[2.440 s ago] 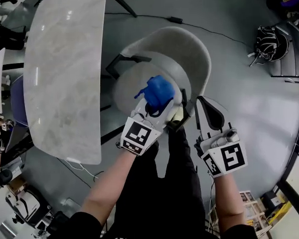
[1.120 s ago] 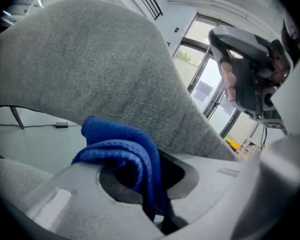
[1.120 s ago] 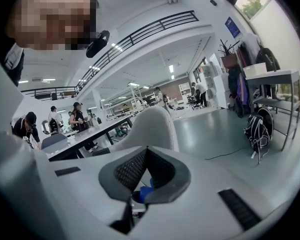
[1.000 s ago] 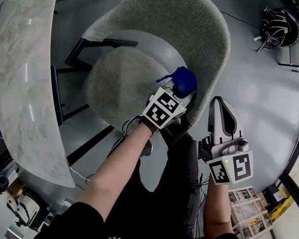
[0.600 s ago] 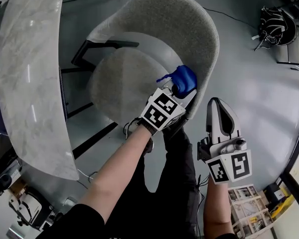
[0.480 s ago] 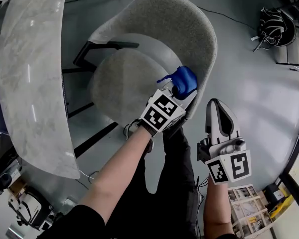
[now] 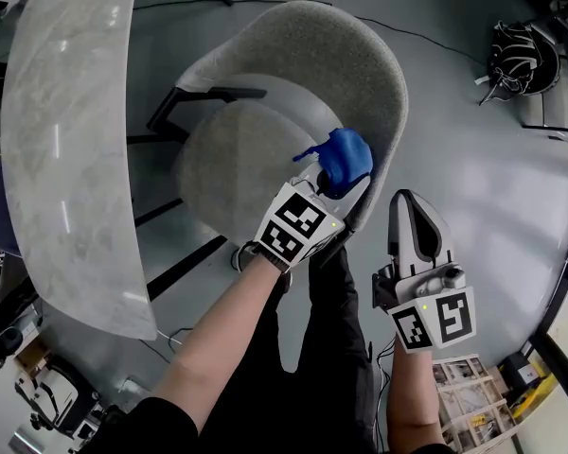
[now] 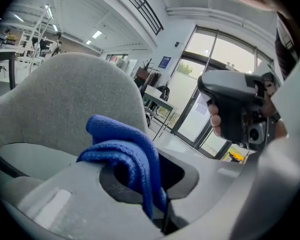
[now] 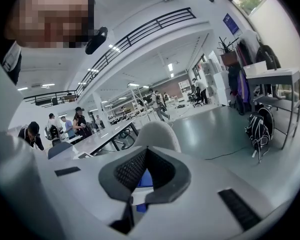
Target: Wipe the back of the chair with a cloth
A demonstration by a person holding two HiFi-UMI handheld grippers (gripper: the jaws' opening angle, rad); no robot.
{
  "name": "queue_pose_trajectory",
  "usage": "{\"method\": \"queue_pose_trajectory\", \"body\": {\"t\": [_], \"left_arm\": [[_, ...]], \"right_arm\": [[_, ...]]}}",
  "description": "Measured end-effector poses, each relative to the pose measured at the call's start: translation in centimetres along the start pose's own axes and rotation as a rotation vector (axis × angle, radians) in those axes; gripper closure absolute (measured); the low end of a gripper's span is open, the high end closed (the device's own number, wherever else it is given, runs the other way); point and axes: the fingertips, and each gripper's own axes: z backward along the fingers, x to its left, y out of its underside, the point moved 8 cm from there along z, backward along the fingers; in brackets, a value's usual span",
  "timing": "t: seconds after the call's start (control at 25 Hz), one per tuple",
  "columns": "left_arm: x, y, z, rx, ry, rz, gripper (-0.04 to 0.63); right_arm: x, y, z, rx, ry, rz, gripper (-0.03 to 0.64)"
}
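Blue cloth [image 7: 345,157] is bunched up in the left gripper [image 7: 320,185], whose jaws are clamped on a fold while the rest of the wad bulges out ahead. The wad looks pressed to the inner face of the grey chair [image 7: 293,55] back, low on the end nearest the person, just above the seat.

This reads as the wiping step itself, with most of the curved back seemingly yet to be covered. The next move calls for a sweep along that curve towards the far end, keeping the cloth flat on the fabric, and then a pass over the top edge and outer face.

Just outside the chair's shell, the right gripper [image 7: 405,202] hovers with its jaws together and nothing between them. It is close enough to crowd a return stroke.

The person's dark-clad legs stand right at the chair's near edge. A pale marble-look table [image 7: 66,140] runs along the chair's open front side. Behind the chair back, a cable [image 7: 435,41] trails across the floor, and a dark bag [image 7: 514,60] lies well apart.
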Motion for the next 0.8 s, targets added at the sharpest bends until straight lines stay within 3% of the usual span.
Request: {"method": "queue_pose_trajectory", "body": {"t": [0.32,0.8], "left_arm": [[4.3,3.1,-1.6,0.057,-0.098,0.044,0.535],[8.7,7.1,-5.6,0.087,-0.123,0.117,0.535]], "right_arm": [[-0.8,1.8,-1.5,0.011,-0.013,-0.013,0.604],[-3.1,4.7,-3.9,-0.01,-0.014,-0.001,0.605]]}}
